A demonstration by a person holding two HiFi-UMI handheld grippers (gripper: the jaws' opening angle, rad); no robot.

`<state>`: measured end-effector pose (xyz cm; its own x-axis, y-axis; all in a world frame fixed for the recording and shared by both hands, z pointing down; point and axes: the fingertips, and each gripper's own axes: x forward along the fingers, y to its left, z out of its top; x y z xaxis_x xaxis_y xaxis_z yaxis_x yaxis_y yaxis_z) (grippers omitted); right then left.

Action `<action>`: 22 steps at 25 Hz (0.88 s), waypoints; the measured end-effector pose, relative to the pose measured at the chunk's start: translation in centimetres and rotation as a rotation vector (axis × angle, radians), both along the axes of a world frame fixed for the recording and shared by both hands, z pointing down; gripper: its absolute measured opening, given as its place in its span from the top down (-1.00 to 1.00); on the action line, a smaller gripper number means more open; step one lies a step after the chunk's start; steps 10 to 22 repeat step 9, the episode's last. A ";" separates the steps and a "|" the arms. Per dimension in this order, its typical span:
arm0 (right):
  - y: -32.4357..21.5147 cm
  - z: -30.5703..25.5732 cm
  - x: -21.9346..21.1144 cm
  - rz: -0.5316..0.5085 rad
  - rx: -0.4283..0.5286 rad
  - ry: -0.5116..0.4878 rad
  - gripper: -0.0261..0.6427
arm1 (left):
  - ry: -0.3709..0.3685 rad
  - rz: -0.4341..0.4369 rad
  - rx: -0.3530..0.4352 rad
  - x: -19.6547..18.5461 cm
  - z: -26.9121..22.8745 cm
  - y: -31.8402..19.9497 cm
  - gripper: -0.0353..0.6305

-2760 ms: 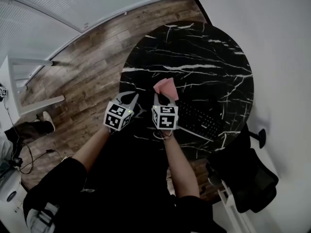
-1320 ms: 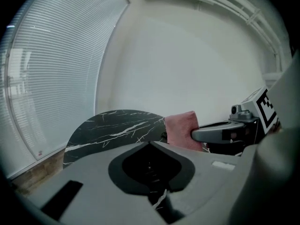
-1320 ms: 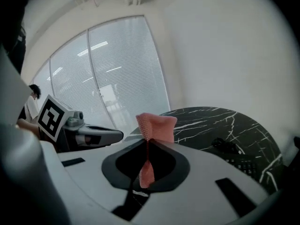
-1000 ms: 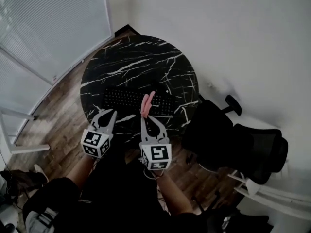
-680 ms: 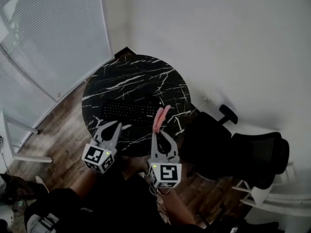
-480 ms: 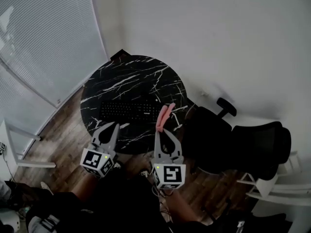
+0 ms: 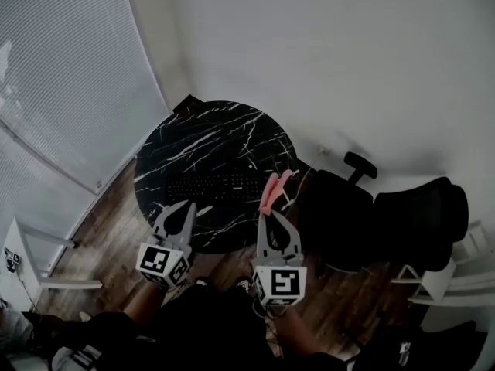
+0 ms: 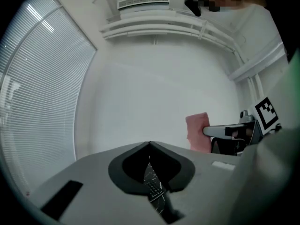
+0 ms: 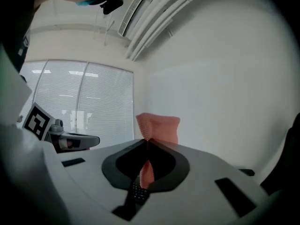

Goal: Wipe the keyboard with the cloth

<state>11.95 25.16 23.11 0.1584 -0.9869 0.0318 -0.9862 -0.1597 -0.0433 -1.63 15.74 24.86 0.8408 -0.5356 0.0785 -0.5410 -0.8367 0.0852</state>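
Down the left side run white window blinds (image 7: 62, 91), cut off by the picture's edge. Next comes the left gripper (image 7: 186, 209), held in the air over the near rim of the round black marble table (image 7: 224, 134); its jaws are pressed together with nothing between them. The black keyboard (image 7: 215, 186) lies flat across the near half of the table, and the two grippers cover part of the rim in front of it. Right of that, the right gripper (image 7: 269, 216) has its jaws closed on the lower end of the pink cloth (image 7: 273, 192), which stands up from the tips, raised in the air just off the keyboard's right end and not touching it. Farther right is a black office chair (image 7: 402, 222), so dark that its parts are hard to tell apart. The person's arms and body fill the bottom as a dark mass. The left gripper view shows only a sliver of keyboard (image 8: 153, 189) through the dark notch behind its closed tips, with the cloth (image 8: 198, 131) and the right gripper (image 8: 220, 131) off to its right against the bare wall. The right gripper view shows the cloth (image 9: 158, 125) pinched at the tips and hanging through the notch, with keys (image 9: 138, 191) below, and the left gripper (image 9: 86, 139) before the blinds (image 9: 93, 102).
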 end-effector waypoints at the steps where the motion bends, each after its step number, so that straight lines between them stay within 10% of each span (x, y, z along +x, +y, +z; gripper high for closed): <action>1: 0.1 -0.2 -0.3 0.001 -0.001 0.004 0.91 | -0.002 0.006 0.006 -0.1 -0.3 0.2 0.90; 22: -1.1 -2.7 -2.5 -0.009 0.043 0.074 0.91 | 0.040 0.040 0.067 0.3 -2.9 -0.4 0.90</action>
